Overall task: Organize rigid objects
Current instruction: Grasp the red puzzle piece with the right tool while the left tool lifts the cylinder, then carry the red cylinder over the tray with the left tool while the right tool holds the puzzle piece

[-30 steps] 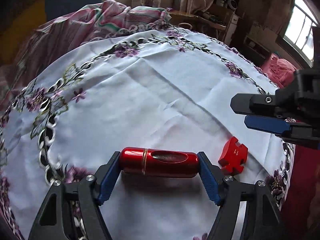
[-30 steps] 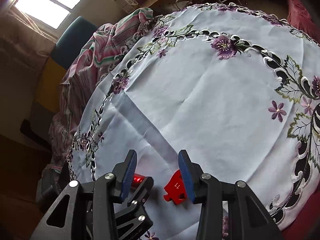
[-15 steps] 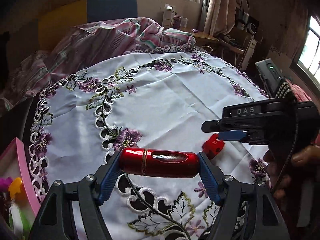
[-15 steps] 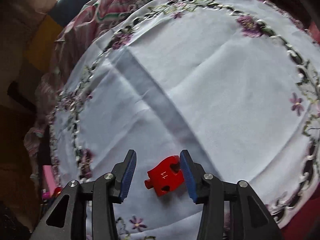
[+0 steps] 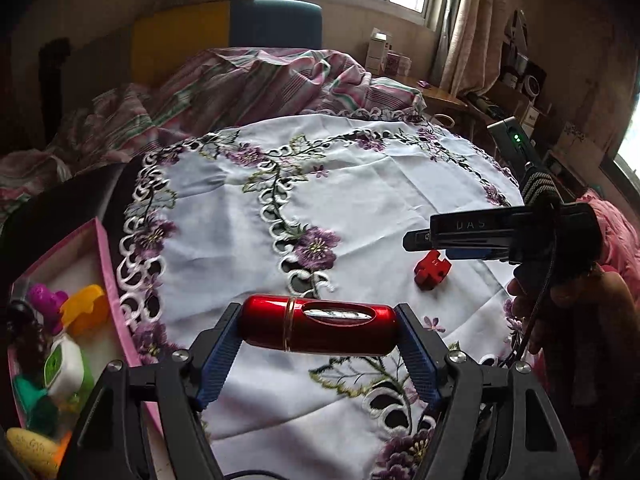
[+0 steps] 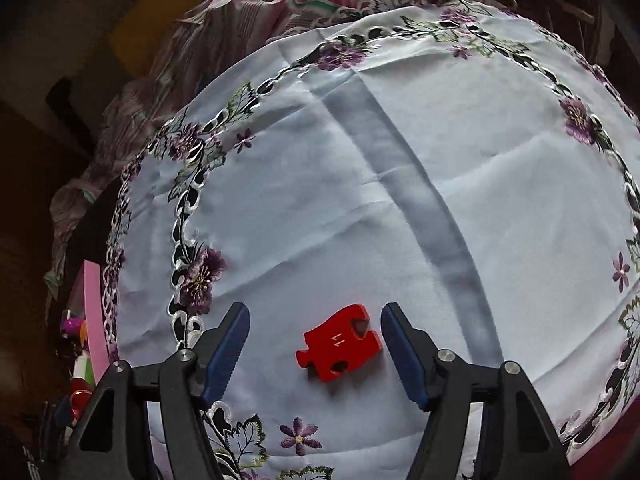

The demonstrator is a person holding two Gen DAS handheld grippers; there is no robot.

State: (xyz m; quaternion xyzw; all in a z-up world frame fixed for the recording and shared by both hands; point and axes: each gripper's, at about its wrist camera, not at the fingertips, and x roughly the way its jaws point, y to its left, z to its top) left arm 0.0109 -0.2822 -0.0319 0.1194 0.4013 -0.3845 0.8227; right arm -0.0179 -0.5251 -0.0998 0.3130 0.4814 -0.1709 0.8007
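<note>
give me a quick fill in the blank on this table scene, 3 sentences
The left tongs grip a shiny ____ cylinder.
The red puzzle piece lies on the tablecloth between the pads of the ____ tongs, which are opening.
The box holding small toys has ____ walls.

Missing words: red; right; pink

The puzzle piece [image 6: 339, 342] lies on the tablecloth [image 6: 360, 200], the box [image 5: 102, 264] of toys off its left edge.

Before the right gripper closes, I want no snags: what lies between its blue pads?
Only the red puzzle piece, lying flat on the white tablecloth, untouched by either pad. The right gripper is opening. The right wrist view shows this.
</note>
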